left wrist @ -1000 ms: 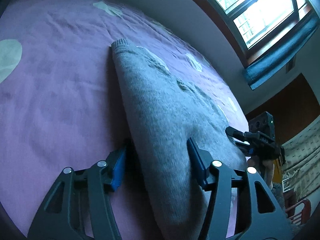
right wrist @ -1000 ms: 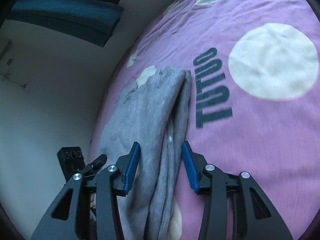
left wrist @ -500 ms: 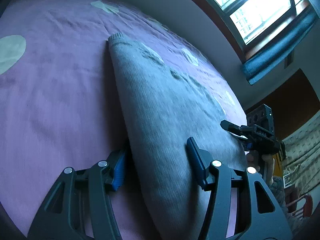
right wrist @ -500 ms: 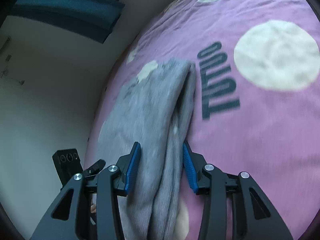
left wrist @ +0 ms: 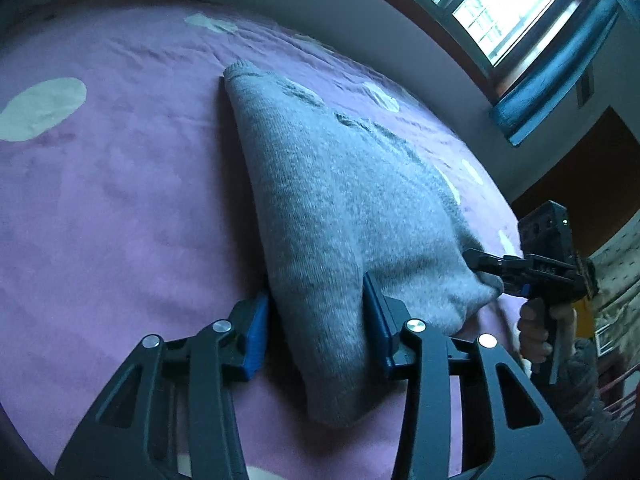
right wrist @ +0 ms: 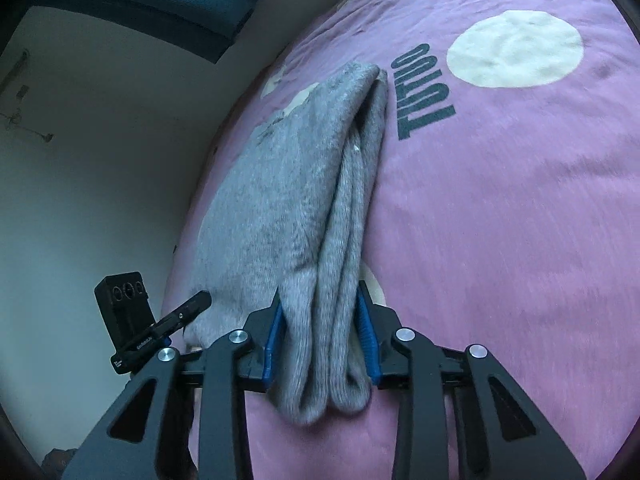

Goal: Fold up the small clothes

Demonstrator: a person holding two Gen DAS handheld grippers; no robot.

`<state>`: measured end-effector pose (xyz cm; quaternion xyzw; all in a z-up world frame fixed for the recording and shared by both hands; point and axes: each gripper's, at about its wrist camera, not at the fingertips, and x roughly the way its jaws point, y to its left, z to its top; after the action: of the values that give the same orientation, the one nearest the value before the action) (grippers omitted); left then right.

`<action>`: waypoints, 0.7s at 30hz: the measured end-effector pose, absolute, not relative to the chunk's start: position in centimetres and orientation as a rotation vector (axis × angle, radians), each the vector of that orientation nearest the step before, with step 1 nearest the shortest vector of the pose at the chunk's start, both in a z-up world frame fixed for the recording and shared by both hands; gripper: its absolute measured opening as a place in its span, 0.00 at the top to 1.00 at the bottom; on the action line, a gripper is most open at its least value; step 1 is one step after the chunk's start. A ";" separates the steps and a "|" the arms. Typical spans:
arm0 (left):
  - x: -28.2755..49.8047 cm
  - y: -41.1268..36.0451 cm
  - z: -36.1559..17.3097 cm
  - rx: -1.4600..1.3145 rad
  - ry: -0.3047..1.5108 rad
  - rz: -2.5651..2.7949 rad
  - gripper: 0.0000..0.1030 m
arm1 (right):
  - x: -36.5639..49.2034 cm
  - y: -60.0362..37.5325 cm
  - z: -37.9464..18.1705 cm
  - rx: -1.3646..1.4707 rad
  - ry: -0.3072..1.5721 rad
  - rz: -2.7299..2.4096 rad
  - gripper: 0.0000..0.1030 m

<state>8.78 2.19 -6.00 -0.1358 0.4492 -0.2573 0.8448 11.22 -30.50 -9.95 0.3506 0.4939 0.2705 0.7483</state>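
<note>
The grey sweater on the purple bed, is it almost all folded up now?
Partly. The grey sweater already lies doubled into a long narrow stack on the purple bedspread. Both the left gripper and the right gripper have just been closing their jaws on its near end, each pinching the layers. Left, I'd guess: folding that end over to make a small bundle.

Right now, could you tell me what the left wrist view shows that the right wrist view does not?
Left wrist only: a bright window, the folded edge of the grey sweater, and the hand holding the right gripper at the sweater's other corner.

Right wrist only: dark lettering on the purple blanket, the sweater's stacked layers along its open side, and the left gripper from the side.

Both: the sweater lying on the blanket with pale dots, each view's own jaws, which have just been closing, pressing a near corner, and a blue curtain.
</note>
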 end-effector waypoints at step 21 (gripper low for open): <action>1.0 1.0 -1.8 -0.071 0.747 -0.236 0.13 | 5.9 -27.2 -4.8 0.393 0.942 0.256 0.33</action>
<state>1.00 1.01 -1.81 -0.0347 0.3639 -0.1150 0.9236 5.92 -27.22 -4.82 0.1877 0.4494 0.1221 0.8648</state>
